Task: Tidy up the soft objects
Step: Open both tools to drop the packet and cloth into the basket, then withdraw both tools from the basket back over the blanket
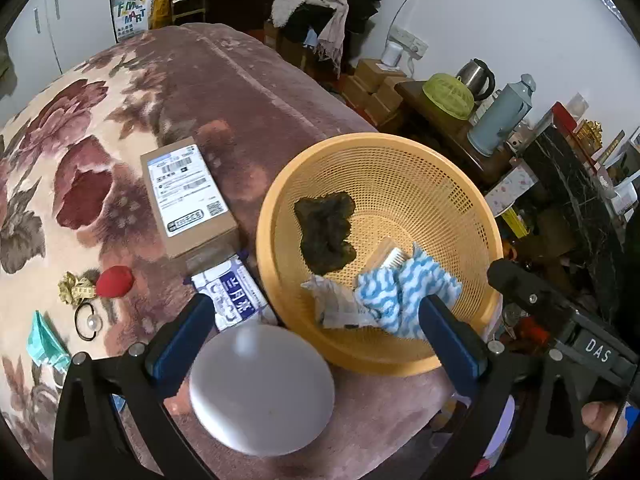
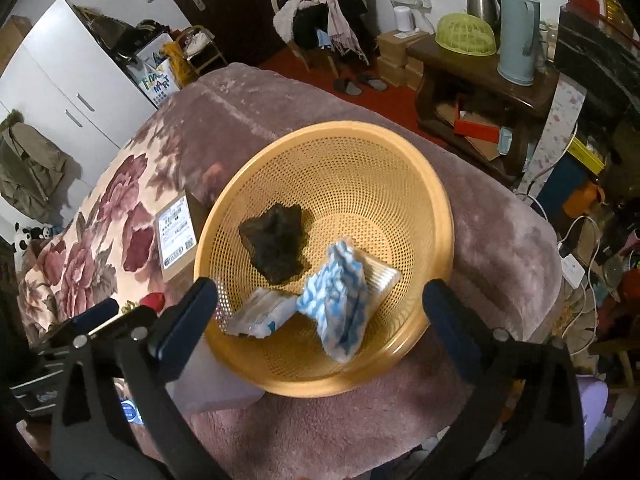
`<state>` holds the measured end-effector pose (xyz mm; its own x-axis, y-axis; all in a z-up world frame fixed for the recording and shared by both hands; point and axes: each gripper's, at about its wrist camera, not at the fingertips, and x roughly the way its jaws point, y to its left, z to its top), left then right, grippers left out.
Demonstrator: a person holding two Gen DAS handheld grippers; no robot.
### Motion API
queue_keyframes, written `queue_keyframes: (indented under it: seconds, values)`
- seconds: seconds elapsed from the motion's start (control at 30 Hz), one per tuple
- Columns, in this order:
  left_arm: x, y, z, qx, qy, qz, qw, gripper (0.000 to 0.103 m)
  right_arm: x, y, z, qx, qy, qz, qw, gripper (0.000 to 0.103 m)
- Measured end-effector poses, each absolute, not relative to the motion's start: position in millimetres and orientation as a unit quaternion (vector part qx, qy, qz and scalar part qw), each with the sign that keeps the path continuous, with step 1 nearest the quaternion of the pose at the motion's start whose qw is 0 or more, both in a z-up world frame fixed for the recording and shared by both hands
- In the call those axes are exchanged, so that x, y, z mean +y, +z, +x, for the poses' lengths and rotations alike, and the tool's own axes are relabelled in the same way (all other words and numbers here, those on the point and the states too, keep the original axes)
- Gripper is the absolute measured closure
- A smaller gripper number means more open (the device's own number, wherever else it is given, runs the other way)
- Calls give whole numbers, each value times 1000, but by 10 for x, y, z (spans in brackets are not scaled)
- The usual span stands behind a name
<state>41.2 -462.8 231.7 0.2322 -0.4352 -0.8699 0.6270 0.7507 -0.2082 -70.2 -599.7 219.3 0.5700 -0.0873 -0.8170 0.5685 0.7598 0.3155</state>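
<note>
Basket (image 2: 416, 208), frame centre: your wide, empty right gripper (image 2: 320, 312) could snag the striped cloth (image 2: 340, 300) when lifting.

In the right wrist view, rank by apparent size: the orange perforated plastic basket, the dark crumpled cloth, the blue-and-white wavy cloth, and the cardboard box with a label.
1. Orange perforated plastic basket, clearly largest.
2. Blue-and-white wavy cloth and dark crumpled cloth: alike, too close to rank.
3. Cardboard box with a label, smallest-looking, though partly hidden behind the basket rim.
</note>
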Motion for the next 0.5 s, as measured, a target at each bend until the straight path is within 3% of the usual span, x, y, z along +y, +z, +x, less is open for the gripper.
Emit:
queue_keyframes:
  seconds: [0.5]
  values:
    - [-4006,2439,400,515,-322,72,791,1,-5504,2380,-653,424,-176,255,851,0]
